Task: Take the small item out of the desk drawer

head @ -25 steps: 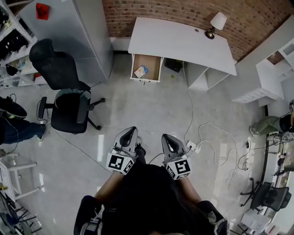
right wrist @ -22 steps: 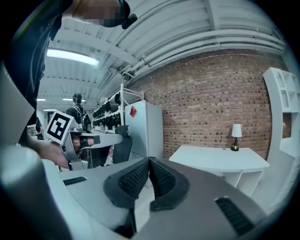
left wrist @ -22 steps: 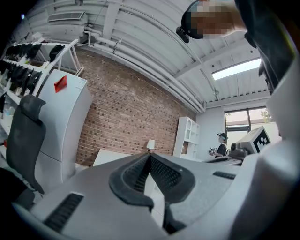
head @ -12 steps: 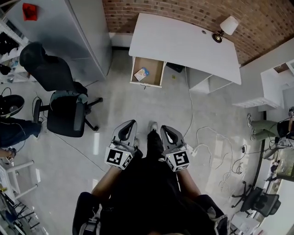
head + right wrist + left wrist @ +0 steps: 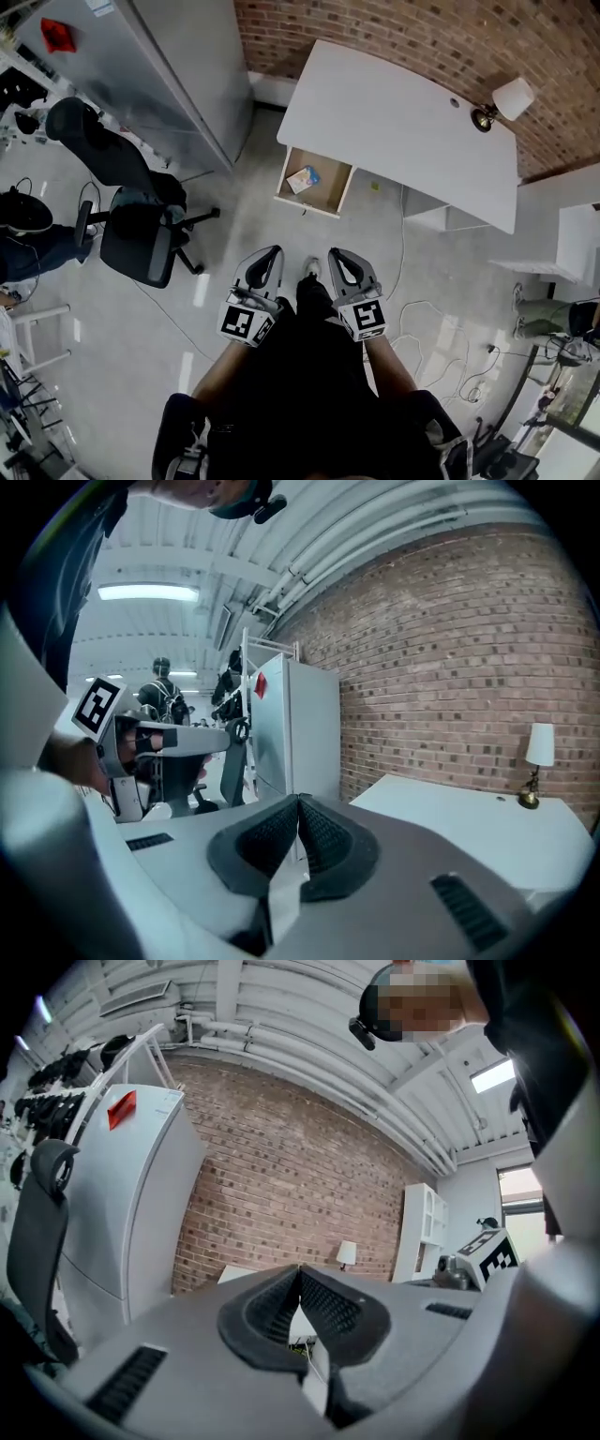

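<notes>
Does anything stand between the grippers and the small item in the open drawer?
Nothing visible does. Bare floor lies between the left gripper, the right gripper and the open drawer holding the small item; the office chair stands off to the left.

it was an office room, with a white desk [image 5: 403, 122], a lamp [image 5: 507, 99], a black rolling chair [image 5: 136, 246] and a brick wall [image 5: 422, 37].

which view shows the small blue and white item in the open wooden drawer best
The head view: it looks down into the open wooden drawer, where the small blue and white item lies. The gripper views show only the top of the white desk, never the drawer's inside.
</notes>
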